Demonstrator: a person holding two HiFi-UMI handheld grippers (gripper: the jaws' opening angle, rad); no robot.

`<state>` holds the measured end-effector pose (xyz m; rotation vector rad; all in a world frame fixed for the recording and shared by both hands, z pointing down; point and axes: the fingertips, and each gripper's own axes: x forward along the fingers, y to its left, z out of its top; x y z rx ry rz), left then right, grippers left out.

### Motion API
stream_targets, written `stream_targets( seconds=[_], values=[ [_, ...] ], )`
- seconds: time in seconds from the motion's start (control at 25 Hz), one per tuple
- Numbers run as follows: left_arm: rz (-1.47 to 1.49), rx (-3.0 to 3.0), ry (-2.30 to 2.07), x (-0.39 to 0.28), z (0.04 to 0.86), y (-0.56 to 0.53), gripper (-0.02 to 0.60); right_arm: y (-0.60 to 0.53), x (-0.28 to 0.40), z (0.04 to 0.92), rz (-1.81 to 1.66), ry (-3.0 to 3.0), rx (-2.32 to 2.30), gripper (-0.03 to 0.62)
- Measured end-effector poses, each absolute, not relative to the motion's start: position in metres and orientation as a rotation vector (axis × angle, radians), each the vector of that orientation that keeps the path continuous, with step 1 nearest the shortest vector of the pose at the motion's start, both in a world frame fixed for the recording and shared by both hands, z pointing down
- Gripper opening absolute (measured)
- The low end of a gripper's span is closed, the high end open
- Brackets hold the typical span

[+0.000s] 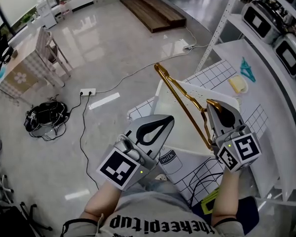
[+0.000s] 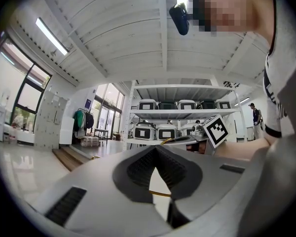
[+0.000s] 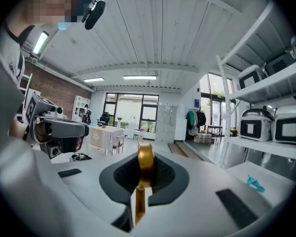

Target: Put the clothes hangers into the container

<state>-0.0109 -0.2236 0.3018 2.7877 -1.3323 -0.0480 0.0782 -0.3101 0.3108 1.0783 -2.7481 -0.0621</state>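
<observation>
A gold metal clothes hanger [image 1: 176, 92] is held up over the white container [image 1: 180, 132], which stands on the grid-patterned tablecloth. My right gripper [image 1: 214, 107] is shut on the hanger near its hook. In the right gripper view the gold bar [image 3: 145, 164] is pinched between the jaws. My left gripper [image 1: 167, 120] hovers just left of the container with its jaws shut and nothing between them. In the left gripper view the left gripper [image 2: 156, 149] is closed at its tips, and a thin strip of the gold hanger [image 2: 160, 194] shows behind them.
A teal hanger [image 1: 246, 69] and a yellow item [image 1: 238, 84] lie on the white shelf surface at the right. Rice cookers [image 1: 260, 19] fill the shelf above. On the floor are a power strip [image 1: 87, 91], cables and a black bag [image 1: 47, 117].
</observation>
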Motion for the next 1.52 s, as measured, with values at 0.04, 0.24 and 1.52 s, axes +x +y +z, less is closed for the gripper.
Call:
stream_targets(
  seconds=[0.04, 0.24, 1.52],
  values=[
    [-0.046, 2.787, -1.334, -0.011, 0.302, -0.224, 0.014, -0.311, 0.078, 0.315, -0.052, -2.746, 1.075, 0.012],
    [-0.039, 2.781, -1.340, -0.010, 0.303, -0.227, 0.014, -0.315, 0.080, 0.327, -0.037, -2.721, 1.070, 0.014],
    [-0.039, 2.798, -1.315, -0.005, 0.301, -0.221, 0.014, -0.289, 0.094, 0.358, 0.206, -2.719, 0.765, 0.193]
  ],
)
